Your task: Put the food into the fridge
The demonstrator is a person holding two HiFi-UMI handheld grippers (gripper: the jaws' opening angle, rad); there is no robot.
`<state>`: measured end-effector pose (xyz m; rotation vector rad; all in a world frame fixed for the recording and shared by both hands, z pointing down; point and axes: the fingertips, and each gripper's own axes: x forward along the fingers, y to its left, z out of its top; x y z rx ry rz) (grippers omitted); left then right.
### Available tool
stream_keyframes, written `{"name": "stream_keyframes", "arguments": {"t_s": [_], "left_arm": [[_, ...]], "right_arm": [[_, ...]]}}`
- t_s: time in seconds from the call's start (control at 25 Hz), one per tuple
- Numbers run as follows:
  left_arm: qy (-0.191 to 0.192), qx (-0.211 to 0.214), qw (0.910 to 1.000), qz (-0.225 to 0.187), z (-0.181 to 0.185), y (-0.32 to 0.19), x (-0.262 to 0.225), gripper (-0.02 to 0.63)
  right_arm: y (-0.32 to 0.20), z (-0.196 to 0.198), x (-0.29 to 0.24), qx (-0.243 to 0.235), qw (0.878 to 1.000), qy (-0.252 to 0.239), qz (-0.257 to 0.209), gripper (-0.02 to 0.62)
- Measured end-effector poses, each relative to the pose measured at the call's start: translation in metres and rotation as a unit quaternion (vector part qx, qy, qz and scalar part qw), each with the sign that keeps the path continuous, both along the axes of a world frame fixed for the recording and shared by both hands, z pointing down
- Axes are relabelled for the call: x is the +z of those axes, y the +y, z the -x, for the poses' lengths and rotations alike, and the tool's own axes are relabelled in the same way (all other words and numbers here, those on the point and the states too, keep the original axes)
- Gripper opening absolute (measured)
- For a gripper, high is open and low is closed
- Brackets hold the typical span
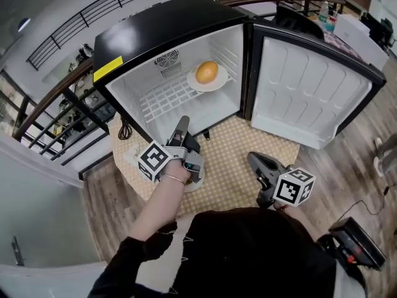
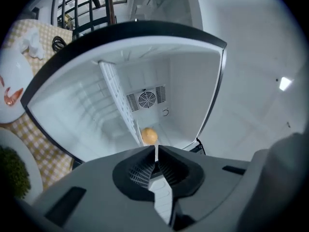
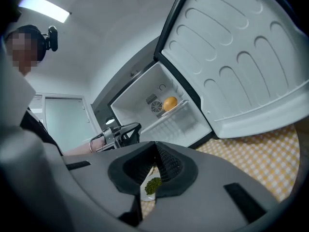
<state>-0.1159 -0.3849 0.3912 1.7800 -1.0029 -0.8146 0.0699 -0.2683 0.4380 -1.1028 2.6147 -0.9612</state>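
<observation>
Bright, even indoor light fills all three of my views: the white inside of the fridge (image 1: 226, 54) glows without harsh glare, a ceiling strip light (image 3: 44, 7) burns out, fisheye distortion bends every edge, corners vignette black, and my own jaws loom soft and unfocused up close

Open fridge (image 1: 167, 27) on the bench (image 1: 236, 160), its door (image 1: 304, 92) swung wide to the right and clear of the mouth; a plate (image 1: 217, 82) bearing an orange (image 1: 206, 72) takes the back right of the wire shelf (image 1: 162, 99), leaving the shelf's left half and the compartment below it free
</observation>
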Motion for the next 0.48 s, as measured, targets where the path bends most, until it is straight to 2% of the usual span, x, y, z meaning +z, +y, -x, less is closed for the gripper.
{"name": "stream_keyframes", "arguments": {"t_s": [0.32,0.4,0.48], "left_arm": [[-0.037,0.05,0.9965,-0.055,0.027,0.065,-0.021,0.018],[-0.032,0.061,0.9955,-0.065,0.03,0.079,-0.024,0.017],[-0.009,0.077,0.9939,-0.078,0.028,0.096,-0.03,0.017]], "right_arm": [[0.06,0.036,-0.006,0.026,1.0,-0.004,-0.012,0.015],[0.074,0.043,-0.003,0.027,0.999,-0.006,-0.015,0.015],[0.09,0.05,-0.001,0.031,0.999,-0.004,-0.015,0.015]]}}
